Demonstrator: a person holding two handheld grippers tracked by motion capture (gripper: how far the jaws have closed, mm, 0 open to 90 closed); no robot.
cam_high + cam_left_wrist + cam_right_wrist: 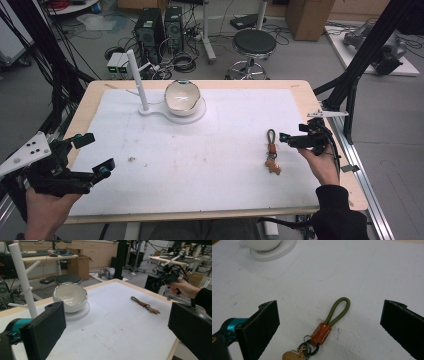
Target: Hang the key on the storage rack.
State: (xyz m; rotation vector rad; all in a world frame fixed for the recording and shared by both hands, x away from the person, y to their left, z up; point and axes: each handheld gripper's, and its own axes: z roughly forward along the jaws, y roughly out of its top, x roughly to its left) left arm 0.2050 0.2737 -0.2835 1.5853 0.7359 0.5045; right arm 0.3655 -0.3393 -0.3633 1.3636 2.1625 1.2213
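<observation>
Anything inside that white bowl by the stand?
The bowl looks empty: the left gripper view shows bare white inner wall, and the high view shows the same. Its near rim hides the very bottom from that gripper's camera. It sits on the stand's round white base.

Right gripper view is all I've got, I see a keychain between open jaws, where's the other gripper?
Observer: The left gripper is at the table's near left corner, jaws open, holding nothing.
Operator: What's that white base at the top of my picture?
Observer: It carries a white bowl with a jagged rim and an upright white post with short pegs.
Operator: Is the right gripper touching the keychain?
Observer: In the high view the right gripper hovers just right of the keychain, apart from it; the green loop points to the table's far side.
</observation>
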